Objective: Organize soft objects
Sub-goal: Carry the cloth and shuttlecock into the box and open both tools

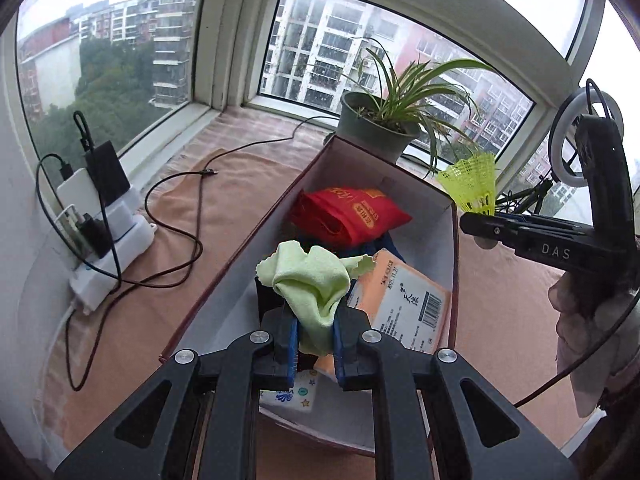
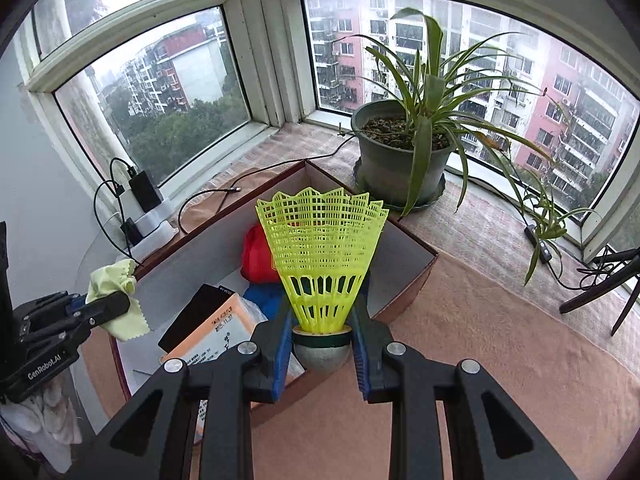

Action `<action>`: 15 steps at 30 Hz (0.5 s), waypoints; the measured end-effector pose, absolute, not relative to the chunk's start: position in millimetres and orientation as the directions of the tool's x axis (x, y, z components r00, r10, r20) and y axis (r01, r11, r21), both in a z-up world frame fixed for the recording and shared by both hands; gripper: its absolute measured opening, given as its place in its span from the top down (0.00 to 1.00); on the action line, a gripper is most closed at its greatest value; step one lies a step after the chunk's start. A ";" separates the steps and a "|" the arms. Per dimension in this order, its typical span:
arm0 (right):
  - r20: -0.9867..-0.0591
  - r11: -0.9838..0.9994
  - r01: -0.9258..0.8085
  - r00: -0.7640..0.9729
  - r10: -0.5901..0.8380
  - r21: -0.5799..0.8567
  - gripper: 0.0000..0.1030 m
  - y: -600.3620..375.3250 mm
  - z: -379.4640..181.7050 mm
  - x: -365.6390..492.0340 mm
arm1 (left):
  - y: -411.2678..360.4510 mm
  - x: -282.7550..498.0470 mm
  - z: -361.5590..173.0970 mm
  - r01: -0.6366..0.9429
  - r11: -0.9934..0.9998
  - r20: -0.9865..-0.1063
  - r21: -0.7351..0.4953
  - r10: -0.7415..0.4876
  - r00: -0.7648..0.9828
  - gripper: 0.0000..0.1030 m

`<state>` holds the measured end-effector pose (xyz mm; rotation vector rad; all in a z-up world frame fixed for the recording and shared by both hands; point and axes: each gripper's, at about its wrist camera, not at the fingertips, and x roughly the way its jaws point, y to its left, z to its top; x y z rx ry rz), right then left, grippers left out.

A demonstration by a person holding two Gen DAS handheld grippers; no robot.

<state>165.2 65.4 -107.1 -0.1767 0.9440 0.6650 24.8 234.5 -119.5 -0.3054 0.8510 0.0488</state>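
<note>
cloth (image 1: 316, 284): soft matt green fabric, showing creases | shuttlecock (image 2: 320, 256): glossy yellow plastic mesh, dull grey cap | box (image 1: 248, 240): matt white card inside | sill cover (image 2: 480, 320): looking like rough peach towelling

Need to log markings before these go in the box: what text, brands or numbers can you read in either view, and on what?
"DAS": on the body of the right hand-held gripper, left wrist view.
"GenRobot.AI": on the body of the left hand-held gripper, right wrist view.
Orange packet: barcode, a date-like number and Chinese characters, too small to read reliably.
Red bag: yellow print, upside down and blurred, unreadable.
Black box: small white brand mark, unreadable.
</note>
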 end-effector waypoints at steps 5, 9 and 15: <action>-0.822 0.811 -0.567 0.390 0.416 0.141 0.77 82.5 -119.4 180.2 | 236.6 34.1 -124.0 -0.130 0.958 -0.761 -0.254 -0.115 0.639 0.88; -0.834 0.815 -0.563 0.379 0.402 0.136 0.76 90.7 -123.1 185.3 | 239.3 39.3 -125.1 -0.112 0.961 -0.764 -0.255 -0.129 0.632 0.85; -0.831 0.827 -0.549 0.398 0.389 0.124 0.52 94.0 -122.5 189.3 | 243.3 41.0 -124.1 -0.111 0.962 -0.765 -0.250 -0.126 0.632 0.65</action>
